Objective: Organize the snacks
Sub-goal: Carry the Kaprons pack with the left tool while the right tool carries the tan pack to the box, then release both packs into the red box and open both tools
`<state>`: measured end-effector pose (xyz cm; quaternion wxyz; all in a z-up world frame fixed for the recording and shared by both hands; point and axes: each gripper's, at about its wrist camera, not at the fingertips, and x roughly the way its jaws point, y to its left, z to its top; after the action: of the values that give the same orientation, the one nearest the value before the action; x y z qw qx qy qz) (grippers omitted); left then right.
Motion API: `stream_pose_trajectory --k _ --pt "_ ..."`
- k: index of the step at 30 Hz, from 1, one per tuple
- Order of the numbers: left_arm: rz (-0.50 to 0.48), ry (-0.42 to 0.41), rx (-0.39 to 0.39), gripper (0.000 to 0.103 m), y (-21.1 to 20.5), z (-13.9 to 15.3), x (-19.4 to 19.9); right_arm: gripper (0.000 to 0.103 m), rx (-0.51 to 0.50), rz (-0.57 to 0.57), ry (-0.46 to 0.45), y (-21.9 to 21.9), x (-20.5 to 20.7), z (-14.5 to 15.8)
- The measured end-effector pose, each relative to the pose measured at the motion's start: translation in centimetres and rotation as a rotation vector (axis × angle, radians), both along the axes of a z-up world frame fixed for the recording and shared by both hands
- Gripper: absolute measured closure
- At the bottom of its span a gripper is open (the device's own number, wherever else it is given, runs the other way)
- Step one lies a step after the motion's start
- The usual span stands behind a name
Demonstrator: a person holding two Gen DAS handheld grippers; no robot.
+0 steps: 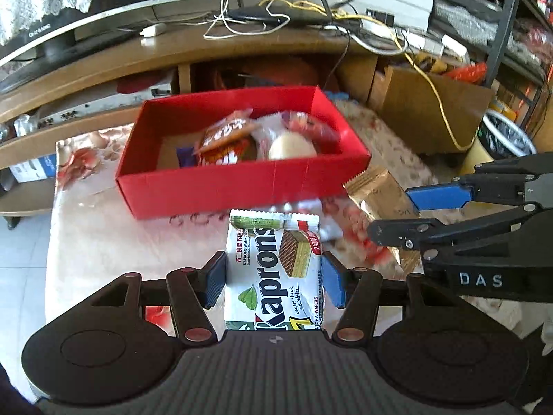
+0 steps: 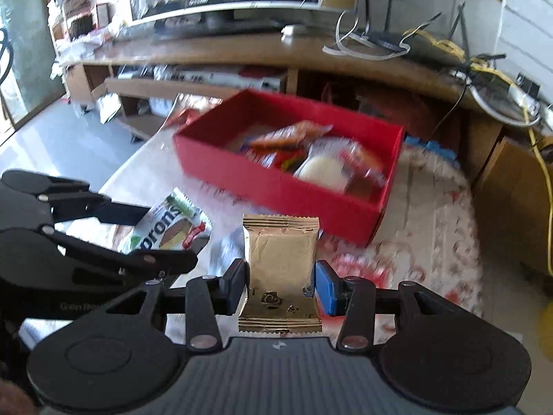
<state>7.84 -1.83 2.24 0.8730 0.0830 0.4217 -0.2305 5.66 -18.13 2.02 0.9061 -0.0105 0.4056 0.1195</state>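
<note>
so that both snacks can go in the red box [image 1: 221, 186], the left claw [image 1: 274, 278] squeezes the wafer pack [image 1: 274, 276] and the right claw [image 2: 280, 285] squeezes the gold packet [image 2: 280, 269].

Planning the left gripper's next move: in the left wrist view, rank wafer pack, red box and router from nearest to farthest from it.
1. Wafer pack, clamped in the left gripper.
2. Red box, straight ahead on the table.
3. Router, far back on the shelf.
</note>
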Motion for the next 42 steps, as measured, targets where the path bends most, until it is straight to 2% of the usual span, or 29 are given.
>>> stream_pose_trajectory --k 13,25,34,42 --pt "0.065 -0.07 -0.061 0.039 -0.5 1.9 5.1 0.068 0.021 -0.071 -0.064 -0.9 4.5 1.8" --pt "0.113 -0.125 -0.059 0.039 -2.3 2.5 10.5 0.068 0.029 -0.113 -0.102 -2.1 9.8 2.5" --pt "0.146 -0.097 -0.036 0.039 -3.2 0.5 14.6 0.068 0.019 -0.13 -0.069 -2.7 15.1 0.7" --pt "0.177 -0.045 -0.005 0.038 -3.1 -1.6 16.2 0.068 0.014 -0.122 -0.014 -2.6 17.4 -1.8"
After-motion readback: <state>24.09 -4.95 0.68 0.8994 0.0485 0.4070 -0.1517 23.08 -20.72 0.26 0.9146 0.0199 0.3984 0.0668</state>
